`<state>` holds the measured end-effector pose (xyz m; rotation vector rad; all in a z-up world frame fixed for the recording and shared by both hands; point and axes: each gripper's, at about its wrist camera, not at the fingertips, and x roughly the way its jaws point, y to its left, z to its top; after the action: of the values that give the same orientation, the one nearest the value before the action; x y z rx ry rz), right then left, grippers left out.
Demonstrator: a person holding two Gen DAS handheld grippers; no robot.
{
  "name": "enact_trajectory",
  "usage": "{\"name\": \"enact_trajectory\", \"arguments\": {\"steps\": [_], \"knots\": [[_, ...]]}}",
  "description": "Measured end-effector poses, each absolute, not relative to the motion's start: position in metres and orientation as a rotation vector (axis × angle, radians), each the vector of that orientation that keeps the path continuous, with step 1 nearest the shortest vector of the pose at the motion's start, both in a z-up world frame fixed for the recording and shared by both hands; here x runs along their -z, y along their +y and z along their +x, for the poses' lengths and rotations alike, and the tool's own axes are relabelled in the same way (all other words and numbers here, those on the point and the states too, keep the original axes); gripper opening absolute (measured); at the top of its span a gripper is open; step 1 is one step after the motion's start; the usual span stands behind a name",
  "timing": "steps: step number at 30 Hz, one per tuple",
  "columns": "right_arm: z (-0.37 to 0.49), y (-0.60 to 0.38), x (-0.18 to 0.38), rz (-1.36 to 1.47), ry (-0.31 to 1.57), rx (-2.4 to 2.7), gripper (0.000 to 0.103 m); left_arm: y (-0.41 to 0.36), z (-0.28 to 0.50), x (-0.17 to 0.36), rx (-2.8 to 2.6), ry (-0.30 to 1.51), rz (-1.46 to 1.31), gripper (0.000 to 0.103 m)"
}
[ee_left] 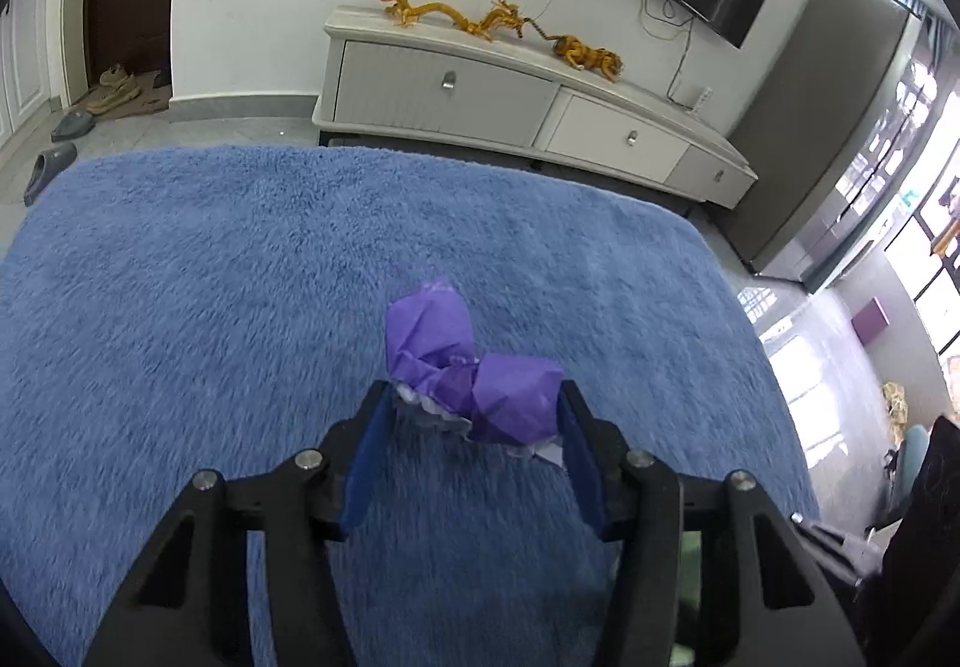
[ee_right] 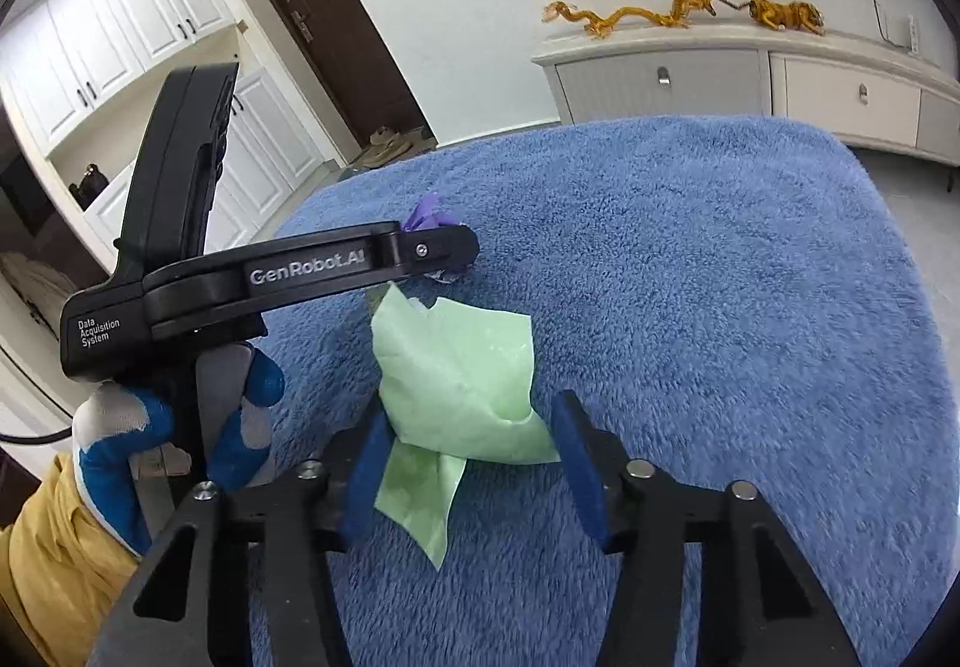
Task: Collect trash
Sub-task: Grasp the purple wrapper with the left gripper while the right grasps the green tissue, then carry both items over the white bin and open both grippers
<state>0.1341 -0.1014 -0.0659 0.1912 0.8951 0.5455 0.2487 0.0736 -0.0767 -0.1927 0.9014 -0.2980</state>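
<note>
**Operator A:** Checking the left gripper [ee_left: 477,415]: what is the jaw state?

**Operator B:** Jaws part-closed. The blue pads [ee_left: 366,457] press on either side of a crumpled purple paper wad [ee_left: 462,361], which has white paper showing at its underside. The wad sits over the blue shaggy rug [ee_left: 180,307], roughly mid-rug and toward the near edge. Whether it touches the pile or is lifted clear cannot be told.

**Operator A:** Right gripper [ee_right: 468,442]?

**Operator B:** Jaws set wide. A crumpled light green paper [ee_right: 456,367] lies between the pads. The right pad [ee_right: 576,463] meets the paper's edge; the left pad [ee_right: 366,463] overlaps it, so contact there cannot be confirmed. Firm grip: cannot tell.

**Operator A:** Relative position of the two units?

**Operator B:** In the right wrist view, the left gripper body, marked "GenRobot.AI", reaches across from the rug's left edge, held by a hand in a blue-and-white glove [ee_right: 156,427]. Its tip is just beyond the green paper, with purple paper showing behind it.

**Operator A:** Surroundings?

**Operator B:** A white TV cabinet [ee_left: 480,91] stands past the rug's far edge, carrying golden dragon figures [ee_left: 444,10].
</note>
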Motion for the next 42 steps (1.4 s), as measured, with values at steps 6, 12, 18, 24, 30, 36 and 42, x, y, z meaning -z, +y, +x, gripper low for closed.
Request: {"name": "enact_trajectory", "arguments": {"steps": [6, 12, 18, 24, 30, 36, 42], "knots": [[0.089, -0.130, 0.043, 0.227, 0.860, -0.511, 0.043, 0.072, 0.182, 0.046, 0.301, 0.829, -0.101, 0.051], [0.023, -0.166, 0.003, 0.221, 0.785, -0.434, 0.043, 0.064, 0.102, 0.012, 0.312, 0.737, -0.008, 0.051], [-0.047, -0.209, -0.033, 0.217, 0.701, -0.319, 0.043, 0.054, 0.034, -0.010, 0.310, 0.665, 0.057, 0.051], [-0.095, -0.243, -0.049, 0.227, 0.651, -0.236, 0.043, 0.045, -0.011, -0.030, 0.297, 0.592, 0.094, 0.052], [-0.133, -0.271, -0.054, 0.234, 0.616, -0.169, 0.043, 0.025, -0.039, -0.044, 0.299, 0.549, 0.125, 0.052], [-0.154, -0.303, -0.051, 0.273, 0.581, -0.123, 0.043, -0.008, -0.051, -0.048, 0.311, 0.546, 0.165, 0.052], [-0.171, -0.338, -0.037, 0.310, 0.570, -0.070, 0.043, -0.051, -0.058, -0.045, 0.350, 0.560, 0.242, 0.052]]}}
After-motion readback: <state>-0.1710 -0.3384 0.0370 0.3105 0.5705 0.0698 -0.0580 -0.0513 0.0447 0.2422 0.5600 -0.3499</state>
